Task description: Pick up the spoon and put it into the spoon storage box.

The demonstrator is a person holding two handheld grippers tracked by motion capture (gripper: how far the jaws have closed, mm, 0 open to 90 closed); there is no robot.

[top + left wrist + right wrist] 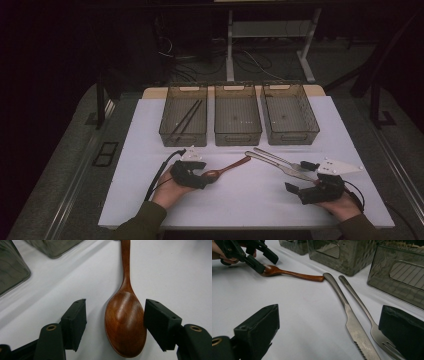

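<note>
Straddling the bowl of the wooden spoon (125, 325), my left gripper (115, 322) is spread wide; one pad (157, 322) touches the bowl's edge, the other stands clear, so nothing is grasped. The spoon lies flat on the white table (250, 200), handle pointing toward the knife (352, 322) and fork (372, 327). My right gripper (337, 335) gapes around their blade ends, released. Three bins (238, 115) stand beyond; chopsticks (186, 119) lie in the left one.

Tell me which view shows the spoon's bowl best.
The left gripper view: the spoon bowl sits large and sharp between the open fingers. The high view shows it small; in the right gripper view the left gripper partly covers the bowl.
</note>
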